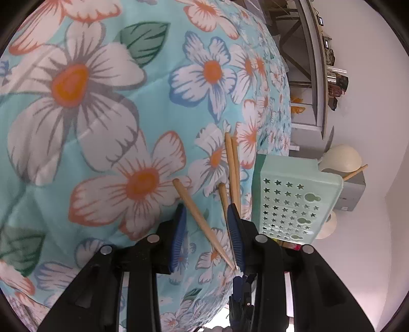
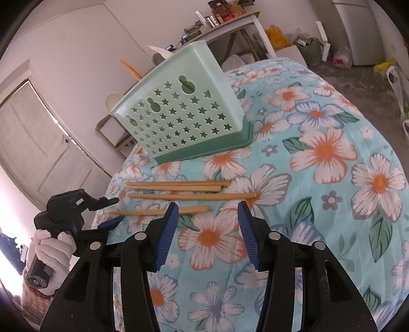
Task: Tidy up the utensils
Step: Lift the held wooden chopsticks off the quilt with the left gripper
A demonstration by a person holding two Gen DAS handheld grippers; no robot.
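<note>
A turquoise floral cloth (image 2: 319, 158) printed with big white, orange and blue blossoms covers the desk from edge to edge. Near its far left corner stands a mint-green utensil holder (image 2: 186, 112), its wall pierced with star cut-outs, set on a darker green drip tray (image 2: 204, 150); a couple of chopstick ends (image 2: 131, 67) stick up out of its top. In front of it four wooden chopsticks (image 2: 179, 194) lie flat on the cloth, roughly parallel, two of them touching side by side and the others a little apart.

The right gripper (image 2: 207, 224) hovers just short of the nearest chopstick (image 2: 163, 211), its blue pads spread wide with nothing between them. The left gripper (image 1: 207, 229), held in a white-gloved hand (image 2: 51, 252) at the desk's left edge, is also spread, with the narrow end of that chopstick lying between its fingers but not clamped.

Beyond the desk there are a white panelled door (image 2: 41, 153) on the left, pale walls, a cluttered side table (image 2: 230, 18) at the back, and bags on the grey floor (image 2: 358, 74) to the right.
</note>
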